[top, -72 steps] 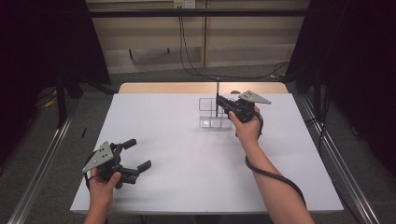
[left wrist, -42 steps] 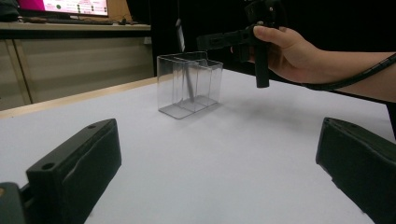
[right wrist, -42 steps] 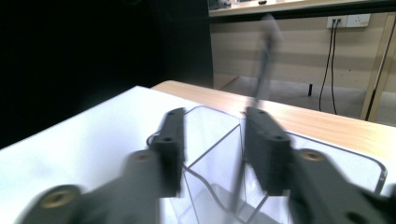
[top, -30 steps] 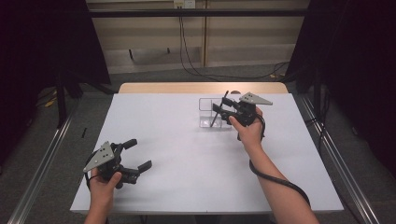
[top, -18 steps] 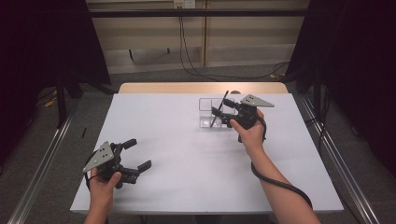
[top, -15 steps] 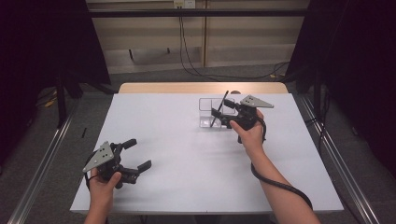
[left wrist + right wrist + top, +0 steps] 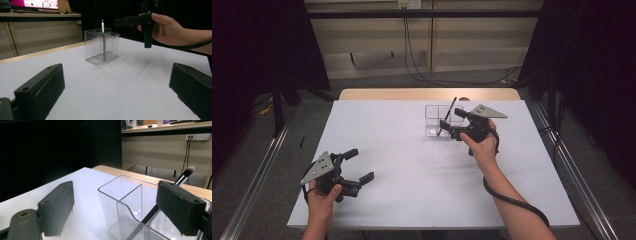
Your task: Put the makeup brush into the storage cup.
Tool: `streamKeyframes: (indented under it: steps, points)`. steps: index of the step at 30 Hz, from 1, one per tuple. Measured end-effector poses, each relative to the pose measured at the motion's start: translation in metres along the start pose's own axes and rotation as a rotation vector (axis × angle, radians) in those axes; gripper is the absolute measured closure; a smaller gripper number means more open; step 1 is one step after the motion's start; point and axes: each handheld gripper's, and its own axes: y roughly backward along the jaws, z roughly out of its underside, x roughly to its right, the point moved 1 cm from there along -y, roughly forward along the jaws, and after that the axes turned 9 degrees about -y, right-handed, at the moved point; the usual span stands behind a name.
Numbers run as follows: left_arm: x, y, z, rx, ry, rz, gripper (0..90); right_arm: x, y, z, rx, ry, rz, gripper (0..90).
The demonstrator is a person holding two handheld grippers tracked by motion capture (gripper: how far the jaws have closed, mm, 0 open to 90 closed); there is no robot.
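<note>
Brush and holder sit toward the far edge of the table, but start at the near edge. Down at the near left corner the left gripper rests low over the white top, held in a hand, its jaws spread wide with bare table between them. In the left gripper view those two black jaws frame the holder far ahead.

Moving up and across, a forearm reaches in from the near right side, a cable trailing along it, and the right hand holds the right gripper just beside the holder, on its right side. Its jaws are parted too, pinching nothing.

Holder is clear plastic with a divider inside, standing upright near the middle of the far edge. In the right gripper view the right gripper looks straight at it, jaws either side of the clear walls, though whether they touch I cannot tell. Brush leans tilted inside one compartment, black handle down, pale bristle tip up and past the rim.
</note>
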Motion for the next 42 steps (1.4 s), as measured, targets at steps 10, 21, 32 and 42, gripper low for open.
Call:
streamKeyframes:
  steps: [10,21,32,42]
  points:
    - [-0.001,-0.004,0.0,0.001,-0.003,0.006,0.0,-0.001,0.008,0.003,-0.005,0.009,-0.005,12.3]
    - [-0.001,-0.005,0.0,-0.002,-0.001,0.007,0.0,-0.002,0.016,0.004,-0.017,0.02,-0.009,11.2]
    - [-0.001,-0.004,0.001,-0.003,0.0,0.006,0.0,-0.001,0.025,0.008,-0.034,0.033,-0.018,8.9]
    - [-0.001,-0.005,0.001,-0.006,-0.002,0.008,0.0,-0.001,0.033,0.01,-0.037,0.044,-0.025,7.1]
